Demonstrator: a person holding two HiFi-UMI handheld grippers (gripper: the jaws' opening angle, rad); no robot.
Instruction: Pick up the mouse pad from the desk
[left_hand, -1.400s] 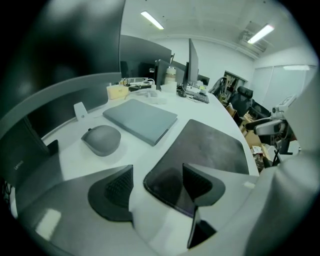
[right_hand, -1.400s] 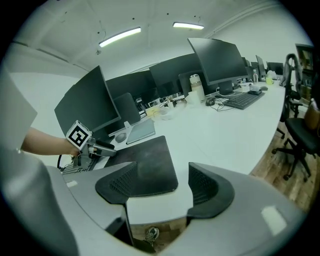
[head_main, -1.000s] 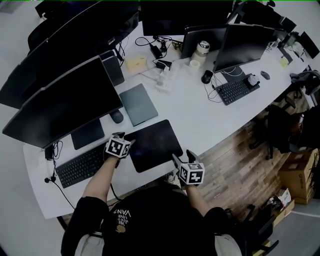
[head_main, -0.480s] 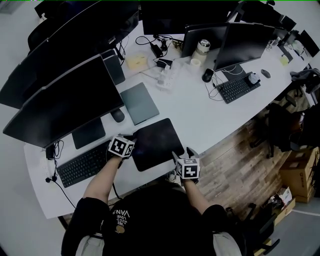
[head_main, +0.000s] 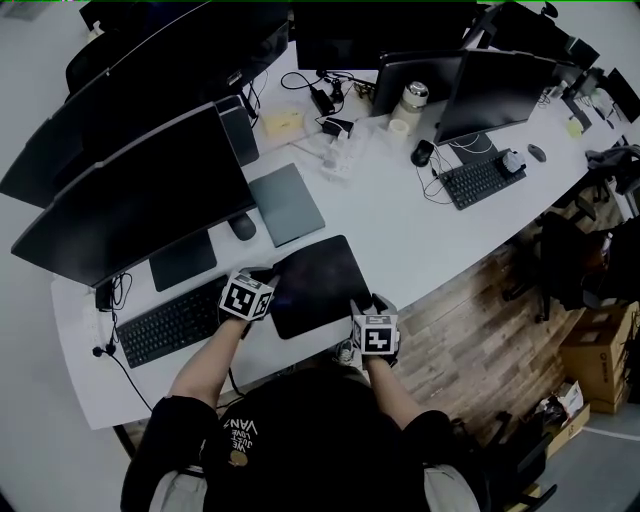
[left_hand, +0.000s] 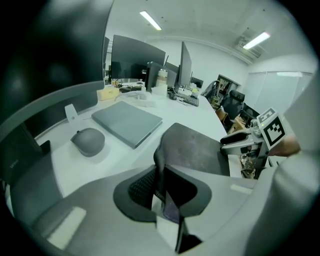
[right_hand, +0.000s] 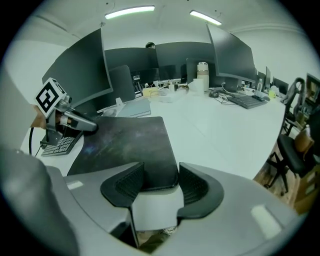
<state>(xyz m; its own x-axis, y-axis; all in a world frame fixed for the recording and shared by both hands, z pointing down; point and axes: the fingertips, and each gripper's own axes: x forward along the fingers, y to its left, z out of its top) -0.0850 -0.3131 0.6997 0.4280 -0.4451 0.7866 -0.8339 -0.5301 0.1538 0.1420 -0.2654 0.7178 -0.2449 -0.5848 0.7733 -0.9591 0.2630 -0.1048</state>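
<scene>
The dark mouse pad (head_main: 322, 285) lies on the white desk (head_main: 420, 240) in front of me. My left gripper (head_main: 268, 283) is closing on the pad's left edge. In the left gripper view its jaws (left_hand: 162, 184) pinch that edge, which curls up off the desk while the rest of the mouse pad (left_hand: 200, 150) stays flat. My right gripper (head_main: 364, 304) is at the pad's near right corner. In the right gripper view that corner of the mouse pad (right_hand: 130, 142) sits between the closing jaws (right_hand: 160, 182), with a gap still showing on each side.
A black keyboard (head_main: 170, 325) lies left of the pad under a large monitor (head_main: 120, 200). A grey mouse (head_main: 242, 227) and a flat grey laptop (head_main: 287, 204) sit just beyond the pad. The desk's front edge runs right under my right gripper, with wood floor below.
My left gripper has shut on the pad's left edge and raised it a little. My right gripper has moved in over the pad's near right corner and its jaws have narrowed.
</scene>
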